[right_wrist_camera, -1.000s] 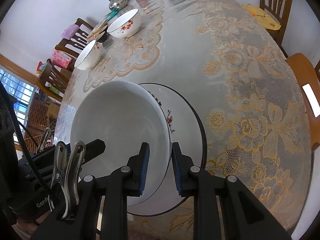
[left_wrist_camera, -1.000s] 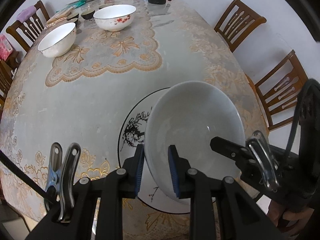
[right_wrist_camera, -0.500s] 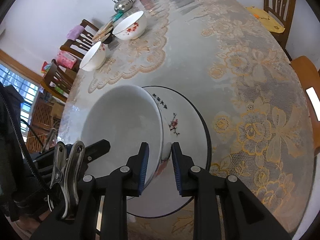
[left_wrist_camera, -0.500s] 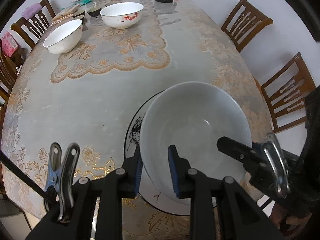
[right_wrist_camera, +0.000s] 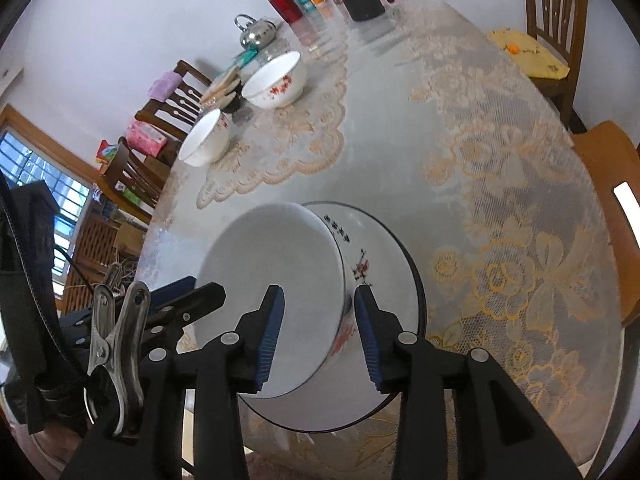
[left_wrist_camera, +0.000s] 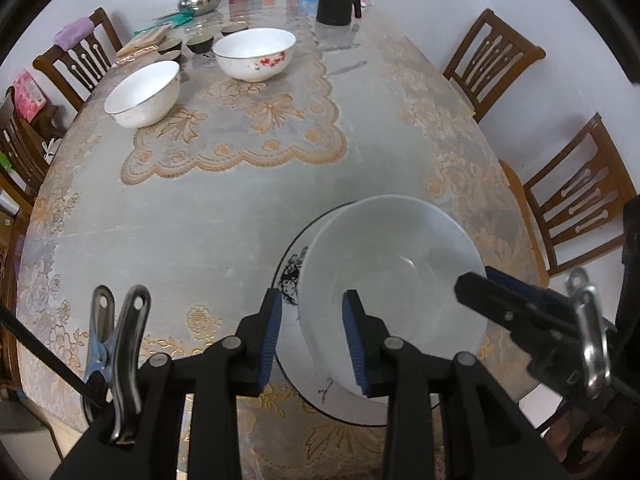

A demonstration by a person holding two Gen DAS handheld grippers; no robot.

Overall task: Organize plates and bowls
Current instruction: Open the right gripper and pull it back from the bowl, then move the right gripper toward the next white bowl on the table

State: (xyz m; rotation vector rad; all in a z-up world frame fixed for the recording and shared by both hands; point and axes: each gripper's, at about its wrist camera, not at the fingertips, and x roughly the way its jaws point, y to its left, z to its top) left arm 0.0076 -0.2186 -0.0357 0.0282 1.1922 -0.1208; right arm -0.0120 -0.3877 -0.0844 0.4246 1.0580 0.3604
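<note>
Releasing is under way in the left wrist view: the left gripper (left_wrist_camera: 311,328) is seen opening, its pads straddling the near rim of the bowl (left_wrist_camera: 390,276) without pressing it. The bowl is set on the plate (left_wrist_camera: 289,276). In the right wrist view, the right gripper (right_wrist_camera: 319,330) is likewise opening astride the rim. Both should be lifted clear, so the bowl is not dragged.
</note>
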